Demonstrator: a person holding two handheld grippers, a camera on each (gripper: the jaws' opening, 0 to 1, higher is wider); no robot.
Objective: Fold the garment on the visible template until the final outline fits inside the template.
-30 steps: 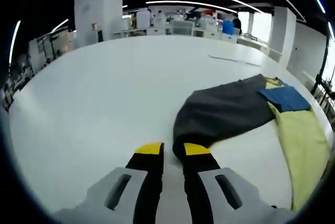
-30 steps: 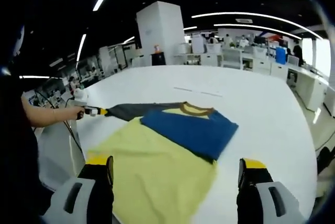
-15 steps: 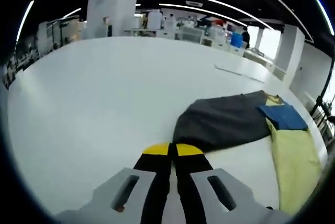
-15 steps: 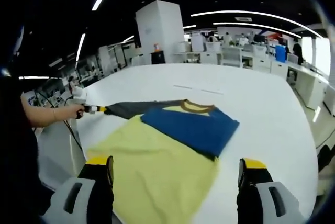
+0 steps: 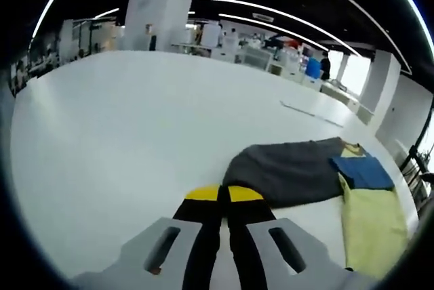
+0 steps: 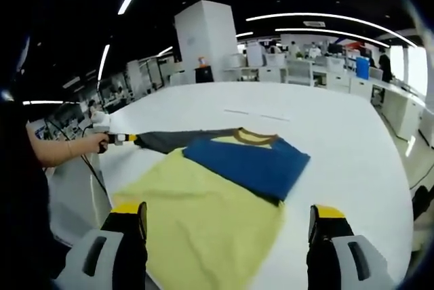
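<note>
Yellow shirt lies on the white table, blue sleeve folded in, grey sleeve at 10 o'clock pinched by the closed left gripper, right gripper wide open, so I think most folding is left.

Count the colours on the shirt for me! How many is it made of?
Yellow body: 1
Blue sleeve: 1
Dark grey sleeve: 1
Brown collar: 1
Total: 4 colours, on 1 shirt
</note>
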